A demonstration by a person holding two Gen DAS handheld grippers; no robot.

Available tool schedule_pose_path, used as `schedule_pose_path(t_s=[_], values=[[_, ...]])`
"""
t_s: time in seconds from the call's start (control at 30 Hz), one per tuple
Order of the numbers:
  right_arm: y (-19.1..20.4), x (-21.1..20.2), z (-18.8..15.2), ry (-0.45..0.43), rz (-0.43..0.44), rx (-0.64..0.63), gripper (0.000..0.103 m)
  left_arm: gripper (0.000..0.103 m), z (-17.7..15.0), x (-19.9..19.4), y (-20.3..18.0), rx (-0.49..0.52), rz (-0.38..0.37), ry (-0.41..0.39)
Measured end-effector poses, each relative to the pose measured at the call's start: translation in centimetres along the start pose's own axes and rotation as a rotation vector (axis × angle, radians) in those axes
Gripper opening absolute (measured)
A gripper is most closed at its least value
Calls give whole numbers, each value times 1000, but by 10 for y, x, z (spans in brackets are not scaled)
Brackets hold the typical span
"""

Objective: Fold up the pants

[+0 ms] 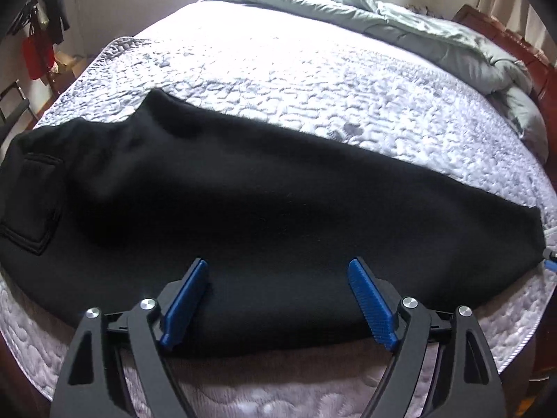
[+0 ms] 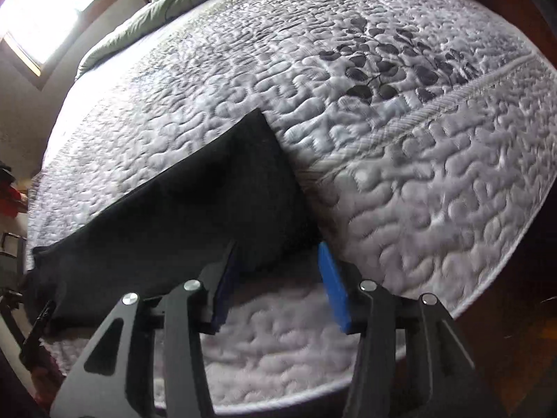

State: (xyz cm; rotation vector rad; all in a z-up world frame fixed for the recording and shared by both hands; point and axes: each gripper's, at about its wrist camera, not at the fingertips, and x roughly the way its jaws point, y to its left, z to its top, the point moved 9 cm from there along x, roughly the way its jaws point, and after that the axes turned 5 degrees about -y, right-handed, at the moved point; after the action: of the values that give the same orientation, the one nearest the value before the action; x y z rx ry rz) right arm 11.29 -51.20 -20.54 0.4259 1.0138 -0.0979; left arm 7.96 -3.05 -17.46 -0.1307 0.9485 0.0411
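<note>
Black pants (image 1: 243,191) lie flat along the near side of the bed, with the waist and a patch pocket (image 1: 31,202) to the left and the leg end to the right. My left gripper (image 1: 278,264) is open above the pants' near edge, its blue pads (image 1: 186,299) wide apart and off the cloth. In the right wrist view the leg end of the pants (image 2: 209,202) tapers to a corner. My right gripper (image 2: 278,247) is open at that end, with the hem's near corner and bare quilt between its pads (image 2: 334,285).
A white quilted bedspread (image 1: 313,80) covers the bed, with a leaf pattern (image 2: 383,66) on it. A grey-green duvet (image 1: 435,31) is bunched along the far side. A wooden bed frame (image 1: 522,52) stands at the right, clothes (image 1: 38,55) hang at the far left, and a window (image 2: 52,3) is bright.
</note>
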Motion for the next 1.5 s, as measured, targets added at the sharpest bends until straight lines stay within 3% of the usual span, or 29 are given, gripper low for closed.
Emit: schedule_pose_path(t_s=[0.07, 0.13, 0.2, 0.33, 0.4, 0.43, 0.5, 0.63, 0.7, 0.77, 0.83, 0.87, 0.93, 1.0, 1.07, 1.27, 1.37, 1.5], values=[[6, 0, -11, 32, 76, 61, 59, 83, -1, -4, -8, 14, -16, -9], [12, 6, -18, 53, 117, 93, 61, 83, -1, -7, -20, 34, -43, -12], [16, 20, -19, 73, 111, 106, 62, 83, -1, -5, -36, 54, -74, -3], [22, 35, -3, 31, 127, 114, 60, 84, 1, -2, -67, 108, -117, 4], [28, 40, 7, 13, 118, 84, 32, 85, -1, 3, -83, 145, -125, 17], [31, 40, 14, -3, 118, 75, 10, 85, -1, 6, -90, 160, -126, 20], [39, 33, 29, -39, 149, 61, 10, 85, 0, 7, -98, 173, -128, 18], [45, -14, 58, -161, 197, 35, 9, 85, 10, -3, -105, 210, -109, -60], [34, -20, 63, -189, 170, 68, 9, 87, 8, -1, -103, 220, -97, -59], [10, -5, 60, -171, 56, 68, 10, 88, 1, 9, -100, 211, -89, -19], [-8, 22, 46, -97, 2, 81, 10, 89, -15, 29, -95, 209, -96, 55], [-15, 36, 37, -58, -16, 87, 11, 90, -16, 32, -93, 213, -100, 39], [-16, 38, 34, -72, -5, 89, 13, 89, -15, 30, -93, 229, -109, 19], [-14, 30, 35, -81, -20, 82, 23, 89, -12, 24, -90, 206, -129, 29], [-9, 15, 32, -76, -66, 55, 37, 89, -7, 15, -79, 156, -145, 37], [27, -32, 18, -133, -239, -88, 46, 89, 2, -17, 1, -1, -97, 45], [73, -45, 5, -151, -137, -179, 50, 89, -2, -32, 73, -183, -65, 75], [153, -25, -23, -80, 28, -309, 52, 89, -9, -40, 155, -366, 6, 70]])
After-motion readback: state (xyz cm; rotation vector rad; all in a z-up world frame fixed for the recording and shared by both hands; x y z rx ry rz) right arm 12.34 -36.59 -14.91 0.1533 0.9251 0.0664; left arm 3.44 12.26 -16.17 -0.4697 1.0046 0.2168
